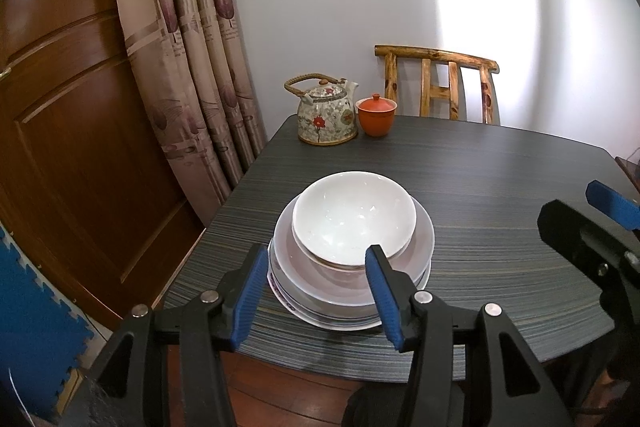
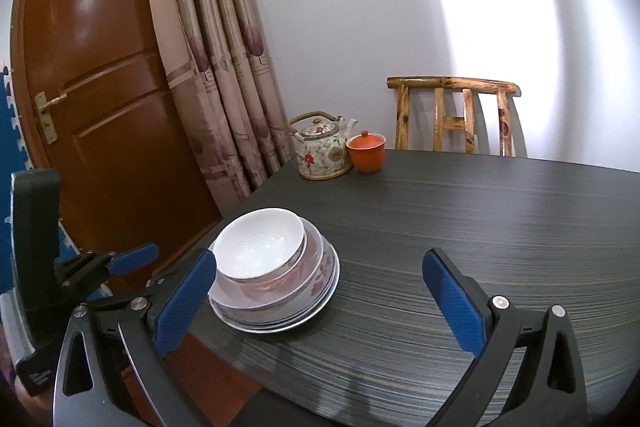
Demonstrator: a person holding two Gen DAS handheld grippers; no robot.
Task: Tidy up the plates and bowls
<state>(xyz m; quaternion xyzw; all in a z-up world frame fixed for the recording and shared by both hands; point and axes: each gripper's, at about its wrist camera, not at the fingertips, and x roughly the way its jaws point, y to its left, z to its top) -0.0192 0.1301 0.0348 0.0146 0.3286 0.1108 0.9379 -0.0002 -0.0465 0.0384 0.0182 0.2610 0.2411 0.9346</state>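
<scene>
A white bowl [image 1: 352, 217] sits on top of a stack of bowls and plates [image 1: 352, 291] at the near left part of the dark table [image 1: 500, 187]. The stack also shows in the right wrist view [image 2: 276, 291], with the white bowl [image 2: 260, 243] on top. My left gripper [image 1: 318, 267] is open, its blue pads on either side of the stack's near edge, holding nothing. My right gripper [image 2: 320, 271] is open and empty over the table to the right of the stack; it also shows at the right edge of the left wrist view [image 1: 608, 203].
A flowered teapot [image 1: 326, 115] and a red lidded cup [image 1: 376, 115] stand at the table's far left corner. A wooden chair [image 1: 438, 85] stands behind the table. A curtain [image 1: 188, 39] and a brown door [image 1: 68, 115] are to the left.
</scene>
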